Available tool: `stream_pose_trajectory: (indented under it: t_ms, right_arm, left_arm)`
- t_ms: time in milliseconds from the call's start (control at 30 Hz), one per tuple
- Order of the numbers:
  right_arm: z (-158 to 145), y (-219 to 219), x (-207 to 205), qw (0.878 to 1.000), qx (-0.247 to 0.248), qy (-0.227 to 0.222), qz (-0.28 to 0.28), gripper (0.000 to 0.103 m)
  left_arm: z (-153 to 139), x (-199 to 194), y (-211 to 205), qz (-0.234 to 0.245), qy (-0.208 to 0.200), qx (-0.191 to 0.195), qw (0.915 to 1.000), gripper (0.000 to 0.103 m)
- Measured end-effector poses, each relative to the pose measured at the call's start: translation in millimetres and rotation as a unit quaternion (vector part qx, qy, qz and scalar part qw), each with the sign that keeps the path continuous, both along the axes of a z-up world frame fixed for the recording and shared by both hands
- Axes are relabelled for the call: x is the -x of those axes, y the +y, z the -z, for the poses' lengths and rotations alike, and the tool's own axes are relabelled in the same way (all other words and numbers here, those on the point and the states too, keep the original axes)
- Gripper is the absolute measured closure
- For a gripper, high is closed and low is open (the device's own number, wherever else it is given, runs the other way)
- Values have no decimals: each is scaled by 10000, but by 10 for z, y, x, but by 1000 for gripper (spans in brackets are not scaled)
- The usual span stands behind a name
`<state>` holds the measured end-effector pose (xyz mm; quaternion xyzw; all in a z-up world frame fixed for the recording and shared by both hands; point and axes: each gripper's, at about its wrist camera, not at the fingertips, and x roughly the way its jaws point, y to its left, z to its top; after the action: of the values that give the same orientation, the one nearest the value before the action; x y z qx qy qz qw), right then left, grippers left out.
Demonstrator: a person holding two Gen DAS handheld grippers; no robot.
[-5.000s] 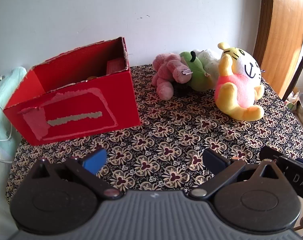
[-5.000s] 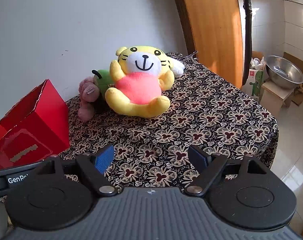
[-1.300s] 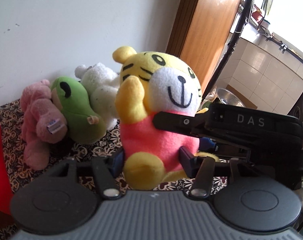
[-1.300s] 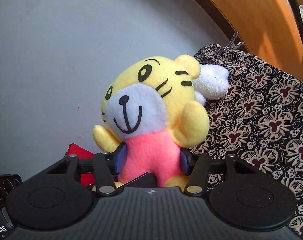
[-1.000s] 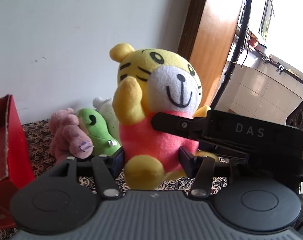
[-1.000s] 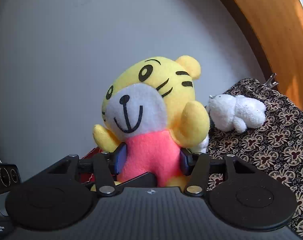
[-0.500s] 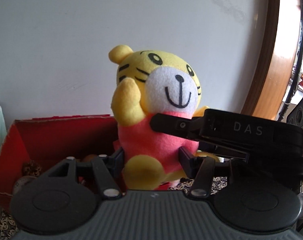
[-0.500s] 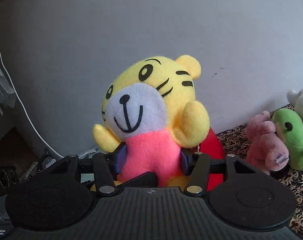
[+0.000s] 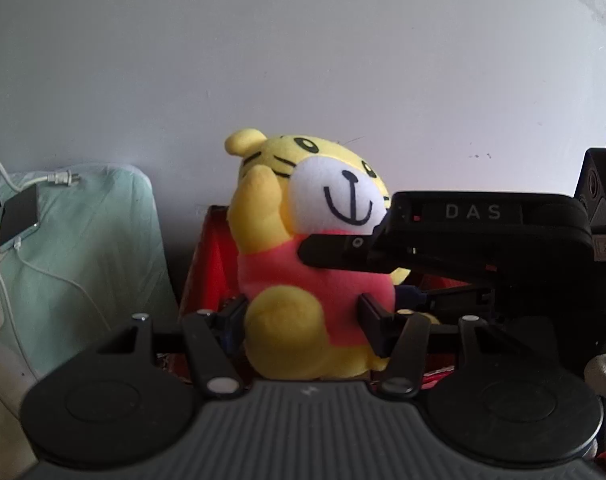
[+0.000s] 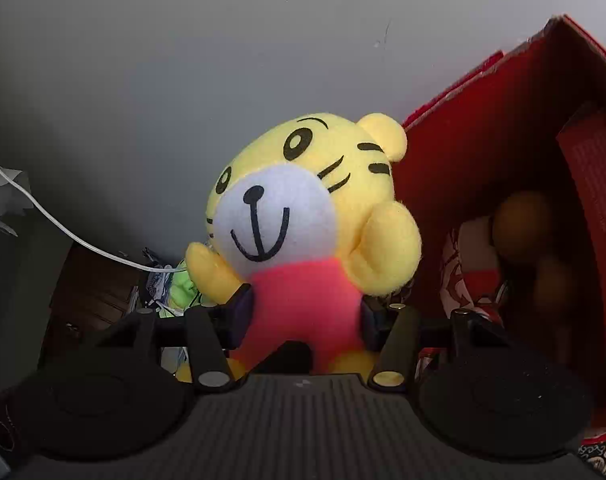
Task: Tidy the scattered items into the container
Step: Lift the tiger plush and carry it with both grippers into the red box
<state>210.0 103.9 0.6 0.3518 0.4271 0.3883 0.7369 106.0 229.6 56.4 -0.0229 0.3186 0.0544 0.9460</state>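
We have the tiger plush [image 9: 315, 280] pinched by 2 grippers at once: the left gripper [image 9: 303, 314] squeezes its pink belly from both sides, and the right gripper [image 10: 305, 316] clamps the same belly from the other face. In the left wrist view the right tool's black body crosses in from 3 o'clock, one finger lying over the toy's chest. The toy is off the table, upright, with the red box [image 10: 503, 152] behind it in the left view and at 2 o'clock in the right view, where the open inside shows some blurred things already lying there.

We judge the step to be carrying the toy over the opening. To do it well, we should keep both pinches firm and level until the plush is plainly above the open top, clear of the near wall, then lower it and let both sides go together. Releasing 1 side early would likely swing the toy against the cardboard rim.
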Motion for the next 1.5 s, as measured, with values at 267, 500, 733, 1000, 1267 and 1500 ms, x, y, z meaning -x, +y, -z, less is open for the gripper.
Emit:
stream_pose_trajectory:
  t_ms: [267,500,733,1000,1267,1500]
  right_arm:
    - [398,301,-235,9918,-279,1236,-183,46]
    - [371,397,-325,9905,434,1284,-223,35]
    - [85,177,-210,9897,664,1208,-398,27]
    - [-106,213,-373,9816,1900,36,185,45]
    - [208,623,-619,9748,2198,263,-266,70]
    - [96,737,-549,9619,2662,-242,-573,70]
  left_arm:
    - [30,-180,191,-224,342,-271,9988,45]
    - [159,-389,371,-292,705,-141,9970,44]
    - [167,-368,344,-367,672,-300,9966,41]
    - [139,-376,178,-423,532,-685,9953,40]
    - [97,-342,220,-536,446,-763,9946,39]
    - [161,-379,136,-616,500,-930,9925,37]
